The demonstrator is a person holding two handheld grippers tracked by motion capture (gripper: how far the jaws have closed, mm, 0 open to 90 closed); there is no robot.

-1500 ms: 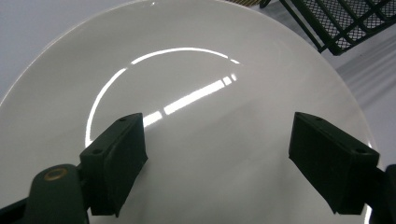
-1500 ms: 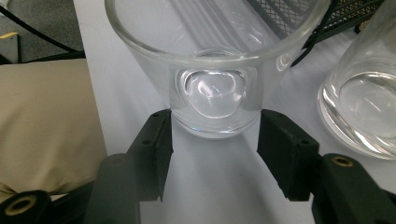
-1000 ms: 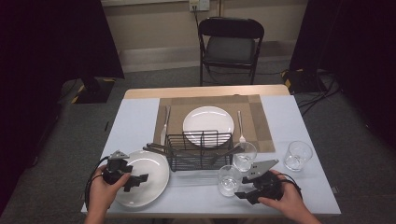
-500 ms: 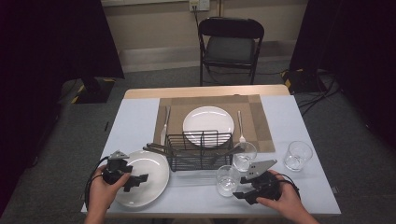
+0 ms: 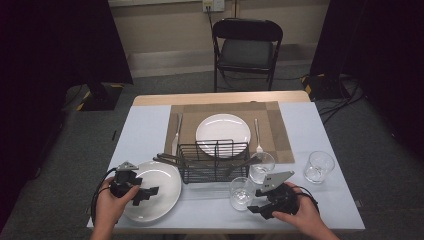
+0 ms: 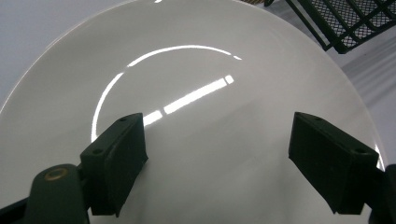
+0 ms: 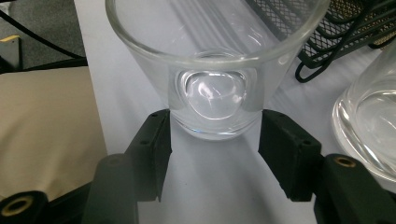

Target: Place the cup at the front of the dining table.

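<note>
On the worktop (image 5: 150, 130) the bigger job belongs to the left hand-held gripper (image 5: 145, 192), which hovers with its jaws spread wide over the near white plate (image 5: 160, 187), at the person's front left beside the wire basket (image 5: 212, 162); nothing is gripped. A flat plate offers no hold from above, so it would be wise to slide one jaw under the rim at the plate's edge and close gently, keeping the plate level. The right hand-held gripper (image 7: 212, 154) stands open with its jaws on either side of the base of the near glass (image 7: 212, 70), close to touching it but not yet pressing; that glass stands upright just right of the basket's near corner. Closing low on the thick base looks sound; squeeze slowly, since smooth glass may slip or tip toward the second glass (image 7: 369, 126) just beside it. Hard to make out: the plate's near rim is cut off in the left gripper view, whether the jaw pads actually touch the glass, and what lies inside the basket.
</note>
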